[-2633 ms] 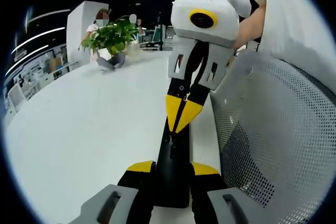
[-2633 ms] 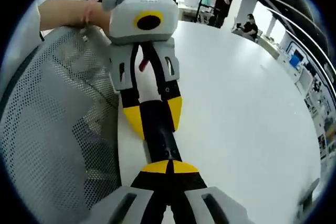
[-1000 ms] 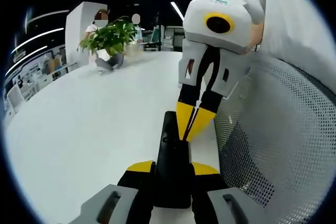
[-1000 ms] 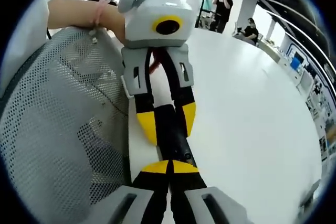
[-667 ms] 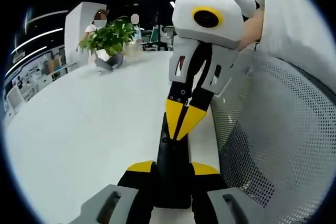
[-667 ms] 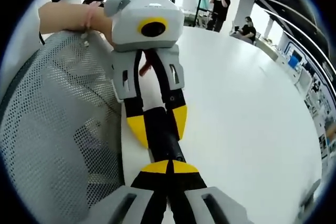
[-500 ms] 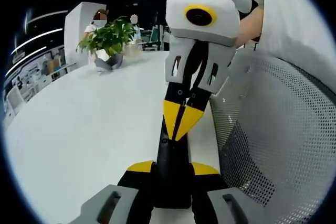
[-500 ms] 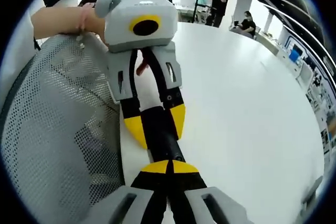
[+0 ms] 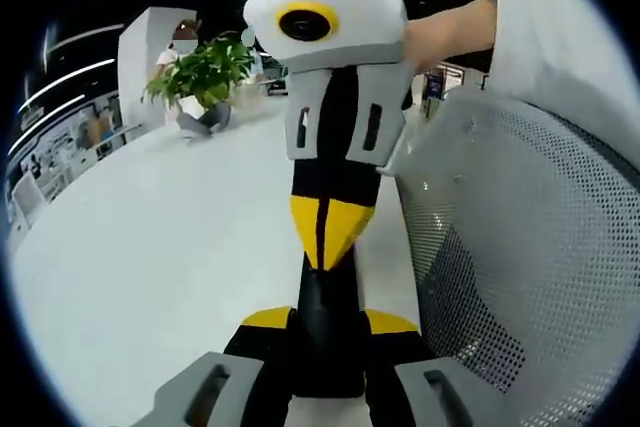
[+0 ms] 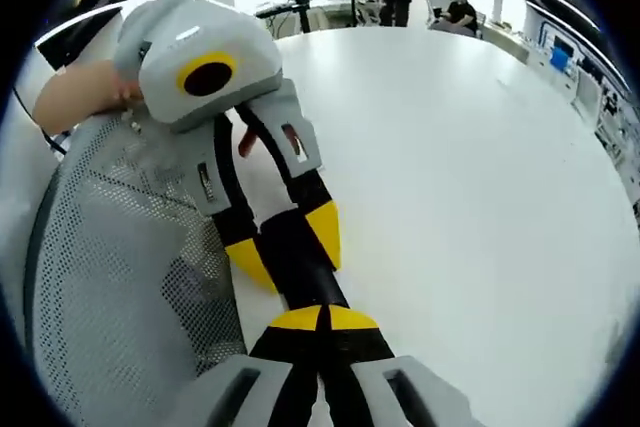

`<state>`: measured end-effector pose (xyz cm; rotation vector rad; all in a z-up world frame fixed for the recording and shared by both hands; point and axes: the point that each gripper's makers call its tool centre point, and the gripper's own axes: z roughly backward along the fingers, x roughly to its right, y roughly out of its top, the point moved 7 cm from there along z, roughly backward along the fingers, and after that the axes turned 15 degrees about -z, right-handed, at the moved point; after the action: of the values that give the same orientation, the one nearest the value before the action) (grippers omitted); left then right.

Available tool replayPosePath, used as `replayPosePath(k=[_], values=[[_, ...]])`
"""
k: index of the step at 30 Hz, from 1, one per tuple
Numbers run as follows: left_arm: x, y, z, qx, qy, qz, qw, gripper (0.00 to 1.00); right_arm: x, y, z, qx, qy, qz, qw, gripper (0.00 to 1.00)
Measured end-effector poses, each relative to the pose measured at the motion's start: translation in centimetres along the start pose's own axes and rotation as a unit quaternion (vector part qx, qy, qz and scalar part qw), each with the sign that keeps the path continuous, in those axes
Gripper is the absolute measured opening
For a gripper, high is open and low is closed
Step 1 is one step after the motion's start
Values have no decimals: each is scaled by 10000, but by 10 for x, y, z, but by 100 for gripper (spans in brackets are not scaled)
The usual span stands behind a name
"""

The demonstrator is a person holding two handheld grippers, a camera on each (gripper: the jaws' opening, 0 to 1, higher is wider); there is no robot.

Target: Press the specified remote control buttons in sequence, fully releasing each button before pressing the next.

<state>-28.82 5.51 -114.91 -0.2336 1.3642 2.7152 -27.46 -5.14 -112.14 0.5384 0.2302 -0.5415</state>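
We see the black remote control [image 9: 325,337] clamped lengthwise between the left gripper [image 9: 328,322] fingers, its far end pointing away over the white tabletop [image 9: 150,247]. The right gripper [image 9: 325,237] comes in from above, its yellow fingers pressed together into one tip that touches the remote's upper face. In the right gripper view the right gripper [image 10: 322,319] fingers are likewise together, tip resting on the remote control [image 10: 295,257], which the left gripper [image 10: 285,242] clasps on both sides with its yellow fingers. We cannot tell which button sits under the tip. A grey mesh chair back [image 9: 530,247] stands just beside the tabletop edge. A potted plant [image 9: 205,77] sits far across the tabletop.
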Motion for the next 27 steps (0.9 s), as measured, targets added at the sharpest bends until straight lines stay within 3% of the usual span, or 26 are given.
replayPosePath(k=[2,4,8,10,13,18,22,24,27], values=[[3,2,-1,-5,-167,-181,9997,25,2,-3,2,-14,-76,22,10000,0],[3,3,-1,30,-164,-182,9997,25,1,-8,5,-127,-46,69,9999,0],[3,2,-1,44,-182,-170,9997,25,-9,-10,6,-24,89,240,9997,0],[3,2,-1,46,-184,-167,9997,25,-11,-9,4,-4,-50,521,9986,0],[3,2,0,47,-173,-152,9997,25,-11,-7,-1,19,-216,548,9983,0],[3,2,-1,51,-178,-141,9997,25,-15,-5,-2,-251,-544,1012,9931,0],[3,1,-1,56,-181,-137,9997,25,-15,-3,-2,-358,-589,1075,9918,0],[3,1,-1,59,-182,-134,9997,25,-13,-3,-1,-322,-443,850,9949,0],[3,1,-1,52,-167,-130,9998,25,-7,-4,2,-84,-44,30,10000,0]])
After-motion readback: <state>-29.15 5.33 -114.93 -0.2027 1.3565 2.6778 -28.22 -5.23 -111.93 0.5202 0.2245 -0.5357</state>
